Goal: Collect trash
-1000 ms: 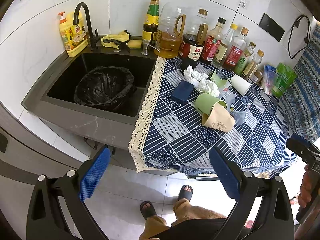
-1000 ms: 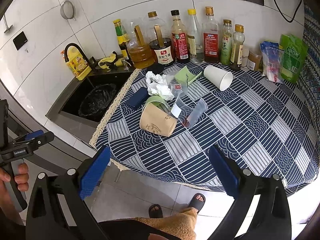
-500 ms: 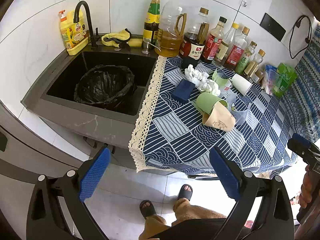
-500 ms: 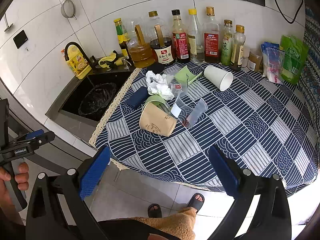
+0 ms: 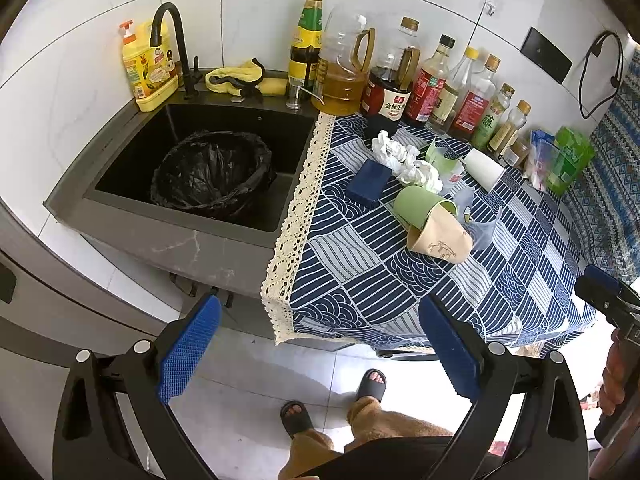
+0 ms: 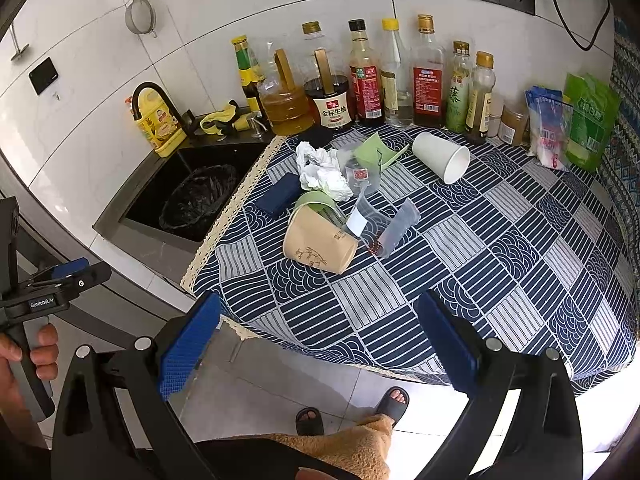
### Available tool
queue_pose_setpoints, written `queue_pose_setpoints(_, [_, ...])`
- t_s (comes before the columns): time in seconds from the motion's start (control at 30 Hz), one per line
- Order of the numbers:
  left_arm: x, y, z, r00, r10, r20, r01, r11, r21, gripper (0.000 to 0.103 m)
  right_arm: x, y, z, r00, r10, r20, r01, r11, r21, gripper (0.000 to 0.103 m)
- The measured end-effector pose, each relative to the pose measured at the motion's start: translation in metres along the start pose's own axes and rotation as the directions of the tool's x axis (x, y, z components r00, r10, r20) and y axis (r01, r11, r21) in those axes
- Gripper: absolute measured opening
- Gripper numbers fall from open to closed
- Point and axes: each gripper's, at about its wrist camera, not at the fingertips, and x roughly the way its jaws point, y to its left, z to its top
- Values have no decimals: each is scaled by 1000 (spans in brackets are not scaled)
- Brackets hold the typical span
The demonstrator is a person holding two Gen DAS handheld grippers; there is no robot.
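Both grippers held off the table edge, above the floor tiles, nothing between the pads. My left gripper (image 5: 320,350): jaws spread wide, empty. My right gripper (image 6: 318,344): jaws spread wide, empty.

Trash sits in a cluster on the blue patterned tablecloth (image 6: 500,264), toward the sink side:
- tan paper cup (image 6: 320,245) on its side, touching a green cup (image 6: 314,201) just behind it
- crumpled white tissue (image 6: 322,172) beyond the green cup
- clear plastic wrappers (image 6: 384,224) just right of the tan cup
- white paper cup (image 6: 442,157) on its side, nearer the bottle row (image 6: 400,76)
- dark blue flat item (image 6: 277,197) near the lace edge

Black bin bag (image 5: 212,172) stands open in the sink (image 5: 120,196), left of the table. From the left wrist view the bag looks empty, though its bottom is dark.
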Motion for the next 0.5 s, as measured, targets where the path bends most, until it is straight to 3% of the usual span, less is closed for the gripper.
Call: queue_pose_setpoints(0.5, [0,22,-11,999,-35,-20,35,999,25,96,4,7,1,999,-26,-28,26,1000,-2,98])
